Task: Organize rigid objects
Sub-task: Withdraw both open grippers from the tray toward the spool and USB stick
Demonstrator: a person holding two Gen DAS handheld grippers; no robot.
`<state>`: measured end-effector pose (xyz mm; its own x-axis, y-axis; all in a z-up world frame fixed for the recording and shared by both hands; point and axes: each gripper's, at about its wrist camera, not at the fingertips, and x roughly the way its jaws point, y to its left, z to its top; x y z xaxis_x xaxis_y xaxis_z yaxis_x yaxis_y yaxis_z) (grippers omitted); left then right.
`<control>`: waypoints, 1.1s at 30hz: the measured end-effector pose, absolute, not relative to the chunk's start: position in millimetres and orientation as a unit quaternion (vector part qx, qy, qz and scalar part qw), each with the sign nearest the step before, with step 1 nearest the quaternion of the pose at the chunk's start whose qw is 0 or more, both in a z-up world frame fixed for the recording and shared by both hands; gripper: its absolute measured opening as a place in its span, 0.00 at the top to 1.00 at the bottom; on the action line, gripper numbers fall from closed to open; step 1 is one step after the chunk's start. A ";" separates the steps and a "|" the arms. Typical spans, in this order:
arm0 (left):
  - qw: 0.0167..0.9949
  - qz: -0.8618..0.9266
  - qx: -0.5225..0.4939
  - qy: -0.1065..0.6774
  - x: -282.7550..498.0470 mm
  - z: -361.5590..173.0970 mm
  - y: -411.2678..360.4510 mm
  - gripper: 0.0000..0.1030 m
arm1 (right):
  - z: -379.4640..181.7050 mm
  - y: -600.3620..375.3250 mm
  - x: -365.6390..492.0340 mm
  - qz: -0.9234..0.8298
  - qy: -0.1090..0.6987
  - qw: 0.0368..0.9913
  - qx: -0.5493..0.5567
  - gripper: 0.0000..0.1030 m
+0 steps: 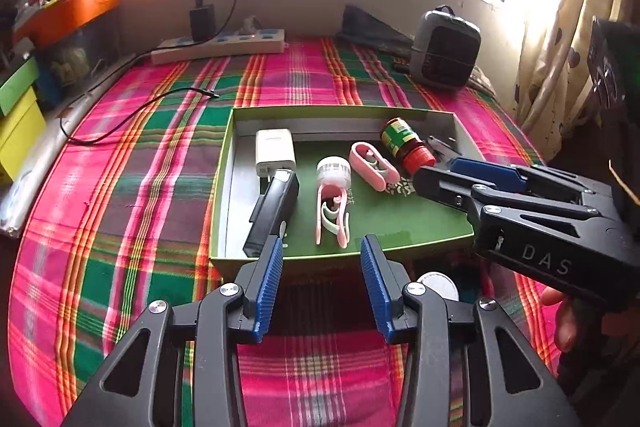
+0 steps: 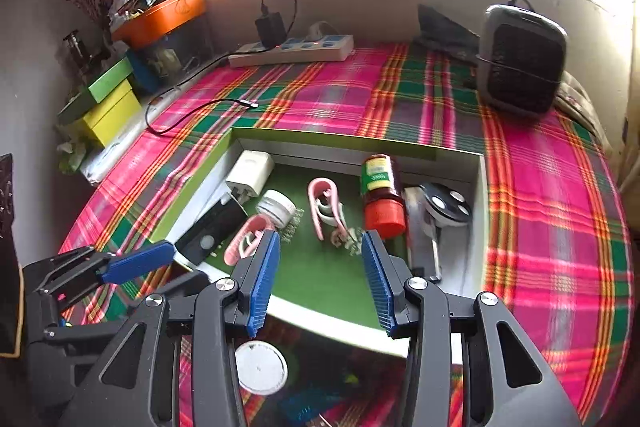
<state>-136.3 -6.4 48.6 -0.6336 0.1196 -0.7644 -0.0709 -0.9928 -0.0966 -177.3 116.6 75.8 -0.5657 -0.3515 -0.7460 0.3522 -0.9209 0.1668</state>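
Tongs on both sides stand apart and empty: the left tongs [image 1: 322,281] hang over the near rim of the shallow cardboard box [image 1: 344,112], the right tongs [image 2: 322,281] just beside them. This looks like a pause between placements. Already in the box lie a white charger [image 1: 274,151], a matte black rectangular device [image 1: 273,213], two pink plastic clips [image 1: 331,217], a small ribbed white jar [image 1: 333,174] and a glossy red-capped bottle [image 1: 407,147] on its side. A round white lid [image 2: 261,367] rests outside, on the plaid cloth [image 1: 132,163] below the rim; probably next. Flat and low, it calls for a steep, narrow pinch across its edge.
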 end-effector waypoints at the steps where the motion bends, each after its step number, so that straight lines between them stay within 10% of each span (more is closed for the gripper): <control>1: 0.048 0.904 -0.423 -0.028 -134.5 49.8 -7.6 0.61 | 76.8 118.3 -174.6 -0.886 -0.003 0.197 0.420 0.57; 33: 0.062 0.901 -0.422 -0.073 -93.1 35.2 -32.3 0.61 | 43.6 137.7 -92.8 -0.900 -0.020 0.118 0.418 0.57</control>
<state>-93.1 -32.3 35.2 -0.6355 0.1737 -0.7523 -0.0511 -0.9817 -0.1835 -92.8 137.7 43.6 -0.6220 -0.2289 -0.7488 0.1961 -0.9714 0.1340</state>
